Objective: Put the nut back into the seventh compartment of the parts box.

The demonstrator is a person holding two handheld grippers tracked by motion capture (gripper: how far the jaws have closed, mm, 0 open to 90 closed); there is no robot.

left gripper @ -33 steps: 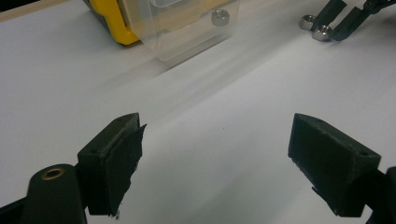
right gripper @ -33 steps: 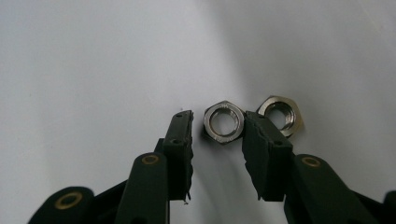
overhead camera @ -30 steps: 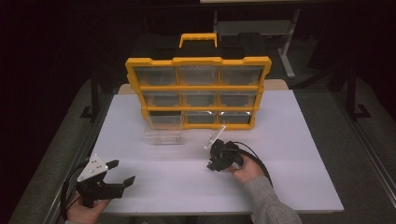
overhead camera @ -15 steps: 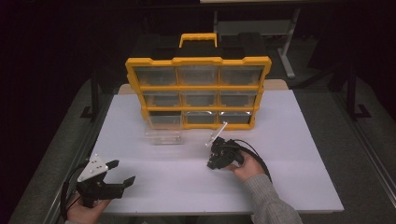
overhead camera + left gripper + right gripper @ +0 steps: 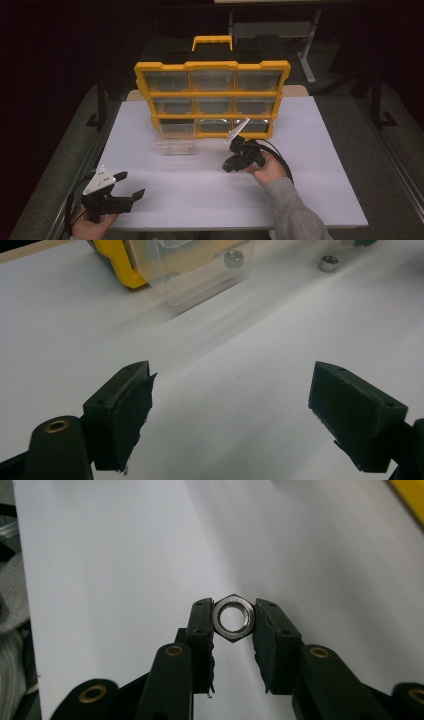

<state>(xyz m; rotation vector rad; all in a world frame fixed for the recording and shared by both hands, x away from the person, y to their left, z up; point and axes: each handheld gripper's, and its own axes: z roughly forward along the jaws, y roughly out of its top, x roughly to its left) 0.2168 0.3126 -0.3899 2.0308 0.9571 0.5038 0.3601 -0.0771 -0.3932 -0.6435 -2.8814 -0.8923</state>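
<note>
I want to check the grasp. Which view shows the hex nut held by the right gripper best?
The right gripper view: the hex nut sits large and sharp between the right gripper fingers. In the high view it is too small to make out.

Left gripper (image 5: 131, 185) gapes wide; right gripper (image 5: 233, 622) is clamped nearly closed.

In the left gripper view, the yellow organizer (image 5: 116, 262) and the clear drawer (image 5: 200, 275) ran off the top edge, so only a corner of each showed. A loose nut (image 5: 327, 263) lay blurred near that edge. In the high view, the drawer's (image 5: 175, 145) contents were too small to tell, and the left hand (image 5: 92, 229) was cut by the bottom edge.
</note>
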